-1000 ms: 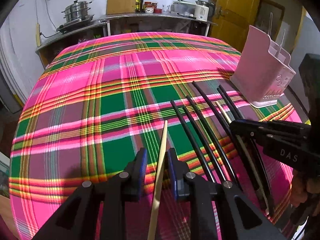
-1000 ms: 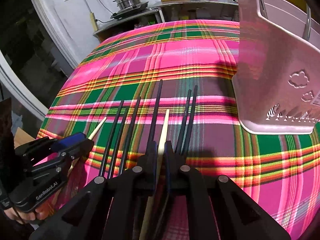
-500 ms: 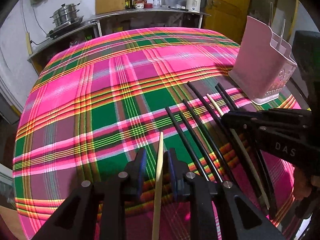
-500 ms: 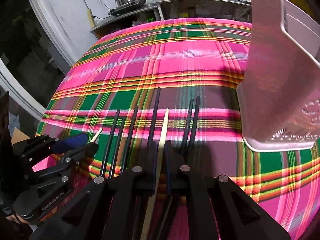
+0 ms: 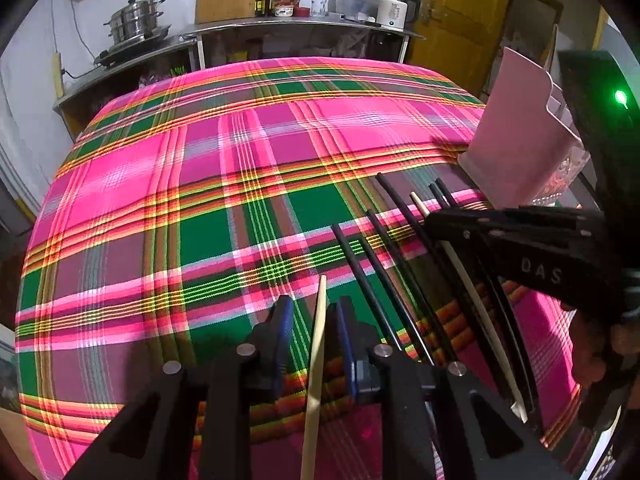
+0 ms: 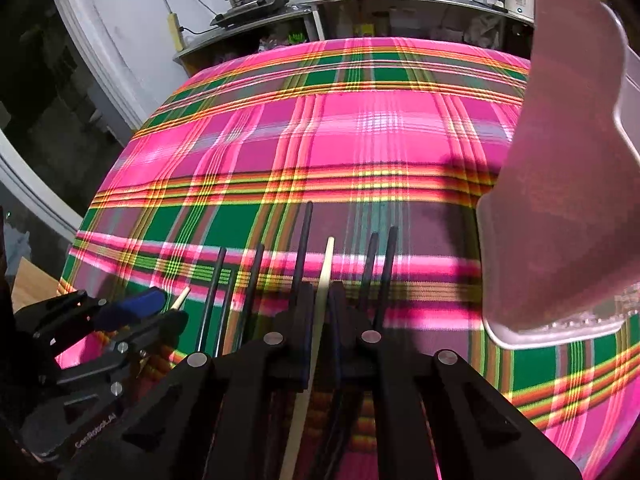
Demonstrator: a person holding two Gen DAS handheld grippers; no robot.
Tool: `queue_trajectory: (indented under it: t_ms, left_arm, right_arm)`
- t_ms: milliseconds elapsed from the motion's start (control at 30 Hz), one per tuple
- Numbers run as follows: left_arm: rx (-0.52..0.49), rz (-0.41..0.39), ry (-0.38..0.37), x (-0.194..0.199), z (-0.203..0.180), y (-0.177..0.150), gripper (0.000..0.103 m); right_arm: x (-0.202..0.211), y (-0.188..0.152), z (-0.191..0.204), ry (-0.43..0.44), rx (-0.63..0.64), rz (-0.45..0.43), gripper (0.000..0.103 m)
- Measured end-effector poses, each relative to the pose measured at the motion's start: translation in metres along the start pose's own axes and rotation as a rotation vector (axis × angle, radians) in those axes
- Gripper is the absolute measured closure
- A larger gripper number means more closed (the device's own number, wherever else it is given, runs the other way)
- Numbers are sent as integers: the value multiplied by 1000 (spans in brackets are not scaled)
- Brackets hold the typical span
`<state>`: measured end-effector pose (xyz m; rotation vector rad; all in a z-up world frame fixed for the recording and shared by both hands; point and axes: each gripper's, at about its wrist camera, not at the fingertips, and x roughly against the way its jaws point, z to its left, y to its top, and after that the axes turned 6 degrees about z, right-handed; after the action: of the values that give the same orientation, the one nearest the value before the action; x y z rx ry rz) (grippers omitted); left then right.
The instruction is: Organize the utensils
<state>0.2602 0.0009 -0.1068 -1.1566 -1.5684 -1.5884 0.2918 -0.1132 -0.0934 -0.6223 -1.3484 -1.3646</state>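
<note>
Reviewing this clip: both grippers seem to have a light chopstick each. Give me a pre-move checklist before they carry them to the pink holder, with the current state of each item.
1. Left gripper around its light chopstick: ok, the stick runs between the fingers; a firm pinch cannot be told.
2. Right gripper shut on its light chopstick: ok.
3. Black chopsticks clear of the right grip: cannot tell, they lie close on both sides.
4. Pink holder upright and within view: ok.
5. Free slot in the holder: cannot tell, its opening is not visible.
6. Sticks lifted off the tablecloth: cannot tell.
</note>
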Motion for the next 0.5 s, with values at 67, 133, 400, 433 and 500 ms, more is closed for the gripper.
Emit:
queue_trajectory:
  t_ms: [67,133,400,433,500]
  left_arm:
    - [-9,-1,10,-1,-2,1,81]
    - [-19,0,19,-1,-4,1,81]
    - [-27,18,32,-2,-4,5,98]
    - [-16,23,18,-2,-2,6,98]
    - [6,27,-5,1,2,6,98]
  right_arm:
    - [-2,3,0,0,-3,1,95]
    - [-3,6,1,-2,-3,0,95]
    - [-3,6,4,-12,23,5,96]
    - [-2,6,4,-5,21,5,96]
    - [4,5,6,4,27,-8,96]
